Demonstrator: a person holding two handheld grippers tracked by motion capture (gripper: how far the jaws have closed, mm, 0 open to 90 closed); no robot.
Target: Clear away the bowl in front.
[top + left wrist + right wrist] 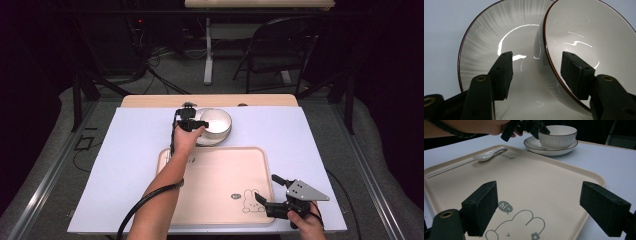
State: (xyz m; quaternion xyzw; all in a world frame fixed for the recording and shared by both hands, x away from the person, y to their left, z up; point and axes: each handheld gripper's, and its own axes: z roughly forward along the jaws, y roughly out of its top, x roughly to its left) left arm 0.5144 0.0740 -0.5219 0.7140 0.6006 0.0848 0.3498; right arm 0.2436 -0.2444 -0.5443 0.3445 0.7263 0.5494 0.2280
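High view: I see the left hand-held gripper at the near-left rim of the bowl, on the far side of the tabletop.
Bowl position: it sits upright on a saucer, just beyond the far edge of the tray.
Left hand-held gripper state: released; in the left gripper view one jaw is inside the bowl, the other outside over the saucer, the rim wall between them, pads not yet pressing.
Right hand-held gripper state: released, jaws wide, hovering over the near-right corner of the tray.
Spoon: lies at the far-left edge of the tray.
Step in hand: I judge this to be the grasp of the bowl by its rim.
Next move: close the jaws squarely on the rim wall, then lift straight so the saucer stays put.
Risk: glazed surface may slip if the grip is shallow.
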